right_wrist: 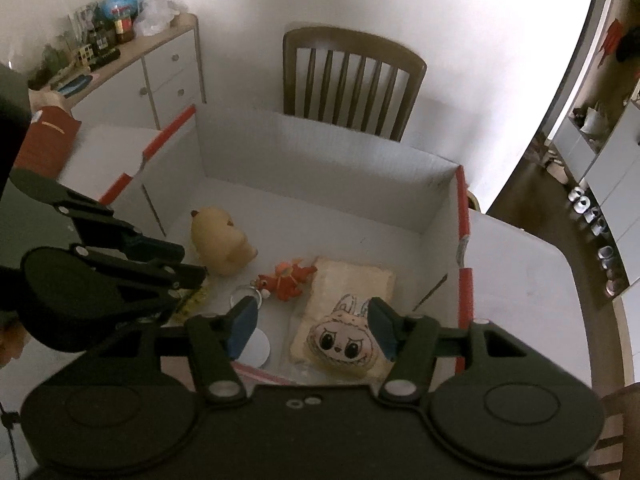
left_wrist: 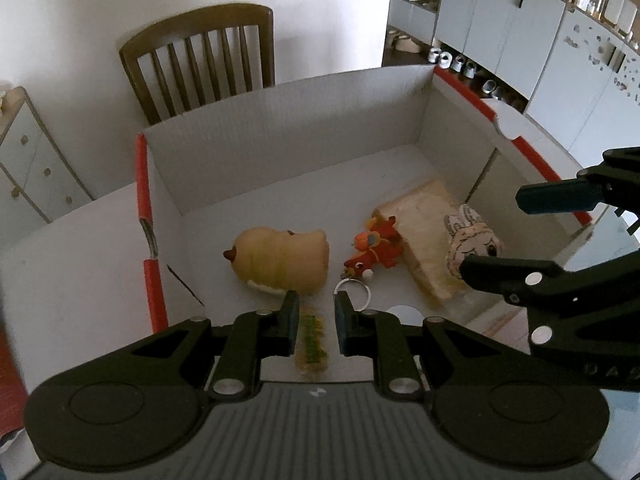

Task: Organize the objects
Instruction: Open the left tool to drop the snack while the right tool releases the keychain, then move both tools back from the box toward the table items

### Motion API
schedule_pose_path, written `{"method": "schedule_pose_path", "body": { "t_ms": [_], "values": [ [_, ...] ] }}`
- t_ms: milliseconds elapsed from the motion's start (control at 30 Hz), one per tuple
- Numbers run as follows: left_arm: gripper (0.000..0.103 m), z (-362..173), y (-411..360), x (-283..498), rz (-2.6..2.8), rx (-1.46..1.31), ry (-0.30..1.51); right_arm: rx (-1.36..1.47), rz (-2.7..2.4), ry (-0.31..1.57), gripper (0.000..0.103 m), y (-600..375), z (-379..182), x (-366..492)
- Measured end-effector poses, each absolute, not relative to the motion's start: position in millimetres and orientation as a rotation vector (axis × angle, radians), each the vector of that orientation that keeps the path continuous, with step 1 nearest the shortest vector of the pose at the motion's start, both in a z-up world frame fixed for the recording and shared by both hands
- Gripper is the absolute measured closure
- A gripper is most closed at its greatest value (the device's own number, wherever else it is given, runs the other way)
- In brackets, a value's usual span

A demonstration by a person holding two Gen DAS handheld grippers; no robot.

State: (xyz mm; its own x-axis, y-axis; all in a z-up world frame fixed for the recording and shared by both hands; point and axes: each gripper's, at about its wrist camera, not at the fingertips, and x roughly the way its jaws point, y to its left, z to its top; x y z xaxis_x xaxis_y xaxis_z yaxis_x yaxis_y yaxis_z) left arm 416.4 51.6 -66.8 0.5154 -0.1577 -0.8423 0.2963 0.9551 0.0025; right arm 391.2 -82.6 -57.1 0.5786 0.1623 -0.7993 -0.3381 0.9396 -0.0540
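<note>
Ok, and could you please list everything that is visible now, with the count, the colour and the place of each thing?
box: one, white with red edges, on the table, open
plush toy: one, tan, on its side at the box floor's left
keychain figure: one, orange-red with a metal ring, mid floor, beside the pouch
pouch: one, beige, flat, right part of the floor
bunny-face toy: one, cream, lying on the pouch
disc: one, white, near floor
chair: one, brown wood, behind the box
cabinets: several, white, far right
shoes: several, pale, under the cabinets
yellow-green thing: one, small, between the left claw's pads
left claw: black, shut on it
right claw: black, open, above the bunny-face toy
</note>
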Motion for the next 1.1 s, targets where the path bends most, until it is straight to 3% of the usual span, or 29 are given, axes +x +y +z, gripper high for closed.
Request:
{"method": "schedule_pose_path", "body": {
  "t_ms": [1100],
  "values": [
    [0.084,17.9,52.6,290.5,-0.331,0.056,0.837,-0.134,0.371,0.764,0.031,-130.2,10.5,275.0]
  ]
}}
